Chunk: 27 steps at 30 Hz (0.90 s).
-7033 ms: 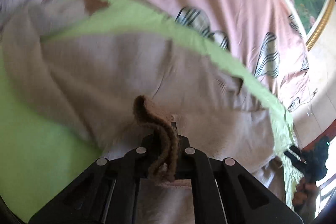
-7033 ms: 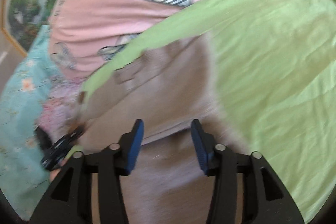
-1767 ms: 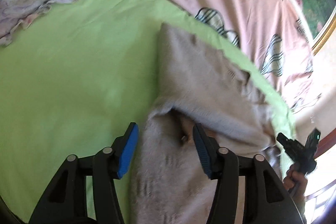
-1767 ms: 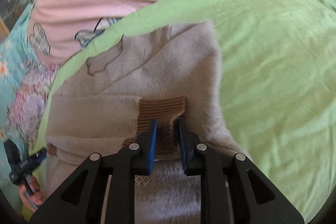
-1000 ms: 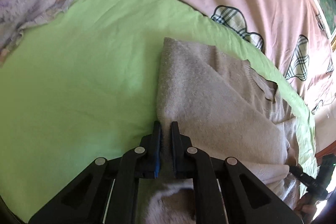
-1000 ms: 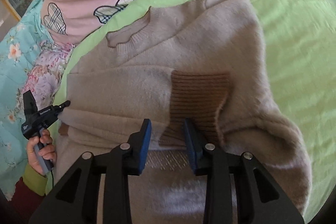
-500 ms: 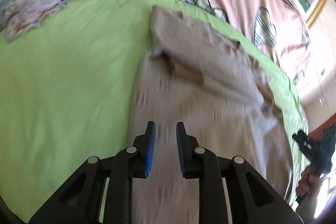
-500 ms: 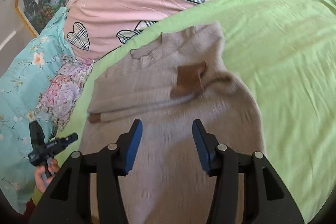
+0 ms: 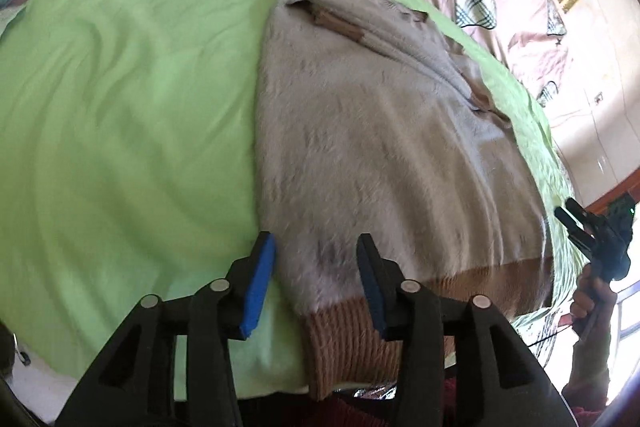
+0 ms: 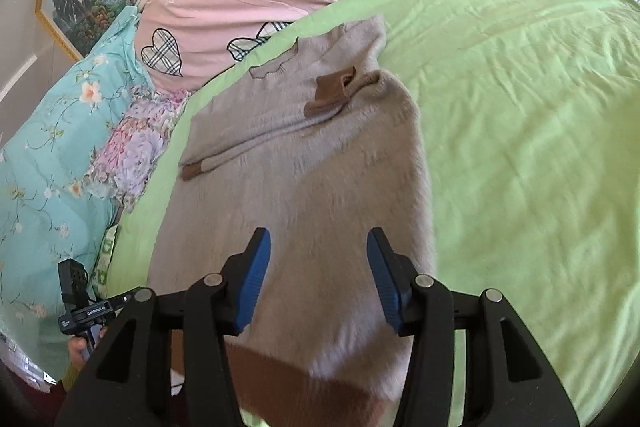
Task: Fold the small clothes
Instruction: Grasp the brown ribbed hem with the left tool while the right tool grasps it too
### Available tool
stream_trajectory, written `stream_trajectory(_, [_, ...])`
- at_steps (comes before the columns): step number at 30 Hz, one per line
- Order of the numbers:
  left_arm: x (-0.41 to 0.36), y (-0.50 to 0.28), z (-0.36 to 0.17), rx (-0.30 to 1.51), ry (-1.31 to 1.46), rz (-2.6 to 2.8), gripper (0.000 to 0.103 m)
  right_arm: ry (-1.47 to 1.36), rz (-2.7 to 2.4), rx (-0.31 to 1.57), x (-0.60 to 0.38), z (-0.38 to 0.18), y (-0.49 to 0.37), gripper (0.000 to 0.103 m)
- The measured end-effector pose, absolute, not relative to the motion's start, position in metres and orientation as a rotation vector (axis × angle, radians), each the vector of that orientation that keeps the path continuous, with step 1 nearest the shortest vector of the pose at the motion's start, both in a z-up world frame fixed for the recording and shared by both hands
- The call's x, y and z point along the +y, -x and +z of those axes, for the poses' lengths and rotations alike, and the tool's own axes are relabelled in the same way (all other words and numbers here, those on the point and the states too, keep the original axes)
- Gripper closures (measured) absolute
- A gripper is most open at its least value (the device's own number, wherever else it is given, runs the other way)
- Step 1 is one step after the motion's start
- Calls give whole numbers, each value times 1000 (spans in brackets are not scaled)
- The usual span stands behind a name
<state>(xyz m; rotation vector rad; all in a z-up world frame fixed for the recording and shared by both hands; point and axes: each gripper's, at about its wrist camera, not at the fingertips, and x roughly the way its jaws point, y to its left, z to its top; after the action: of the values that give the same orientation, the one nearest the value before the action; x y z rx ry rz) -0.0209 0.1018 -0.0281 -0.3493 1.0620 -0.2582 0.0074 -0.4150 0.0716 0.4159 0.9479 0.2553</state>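
Both sleeves point(image 10: 256, 139) had gone in across the sweater point(image 9: 380, 131); my left hand-held gripper point(image 9: 316, 277) and right hand-held gripper point(image 10: 318, 277) hung wide open, empty, over its hem point(image 9: 352, 343) at the bed's point(image 9: 120, 107) near edge, body folds remaining.

Left gripper point(image 9: 316, 271): black plastic body with triangular cut-outs, two fingers faced with blue ribbed pads point(image 9: 258, 279), four silver screws across the linkage. Right gripper point(image 10: 318, 275): same build, blue pads point(image 10: 252, 281) and silver screws. Its pistol-grip handle point(image 9: 600, 235) is black with a green light. Bare-skinned hands; one olive cuff point(image 9: 586, 375).
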Motion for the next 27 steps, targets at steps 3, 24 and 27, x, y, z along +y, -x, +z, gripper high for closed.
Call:
stream_trajectory(3, [107, 30, -34, 1050, 389, -268, 57, -398, 242, 941, -423, 75, 7, 43])
stream_trajectory(24, [90, 31, -56, 1141, 469, -542, 93, -480, 443, 1109, -425, 29, 43, 43])
stream_trajectory(27, [91, 33, -55, 1132, 460, -544, 97, -495, 501, 1125, -415, 24, 39, 85])
